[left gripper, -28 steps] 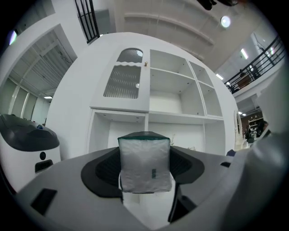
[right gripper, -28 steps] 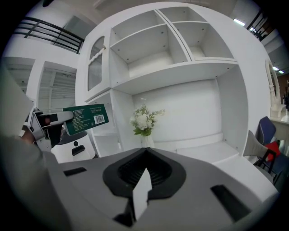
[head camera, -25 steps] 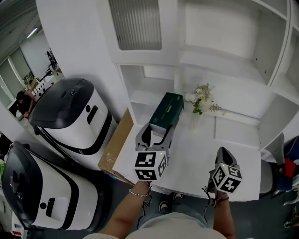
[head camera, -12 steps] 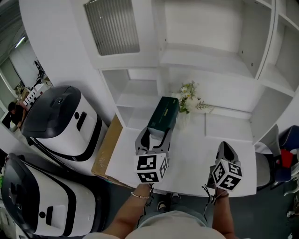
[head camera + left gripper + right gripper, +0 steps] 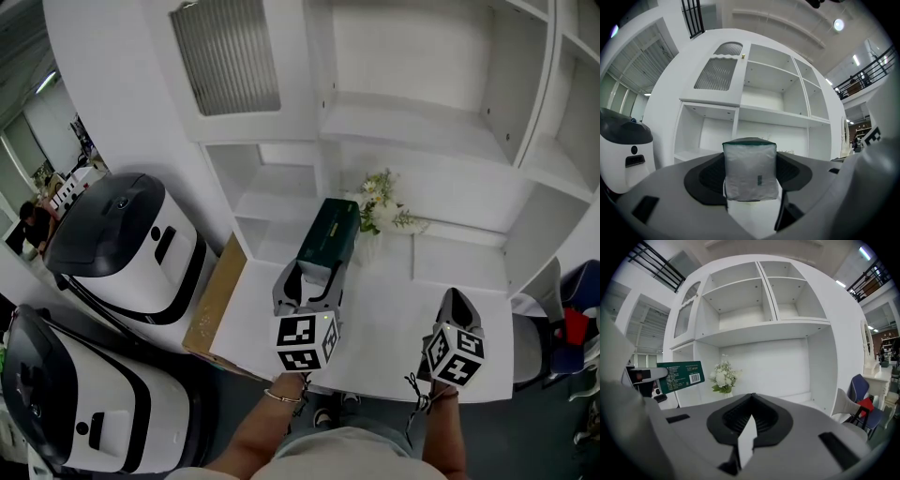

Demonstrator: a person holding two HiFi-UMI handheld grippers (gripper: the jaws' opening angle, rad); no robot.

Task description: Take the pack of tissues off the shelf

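The pack of tissues is a long dark green box with a clear wrapped end. My left gripper is shut on its near end, and the jaws stand wide on either side of it in the left gripper view. The pack hangs level above the white table, its far end pointing at the low shelf compartment. In the right gripper view the pack floats at the left. My right gripper hovers over the table's right part, its jaws together and empty.
A white bouquet stands just right of the pack's far end. The white shelf unit rises behind the table. Two large white-and-black machines and a cardboard box sit at the left; chairs at the right.
The left gripper has drawn the pack a little back from the shelf toward me. The right gripper has shifted slightly. Both keep the same jaw state.
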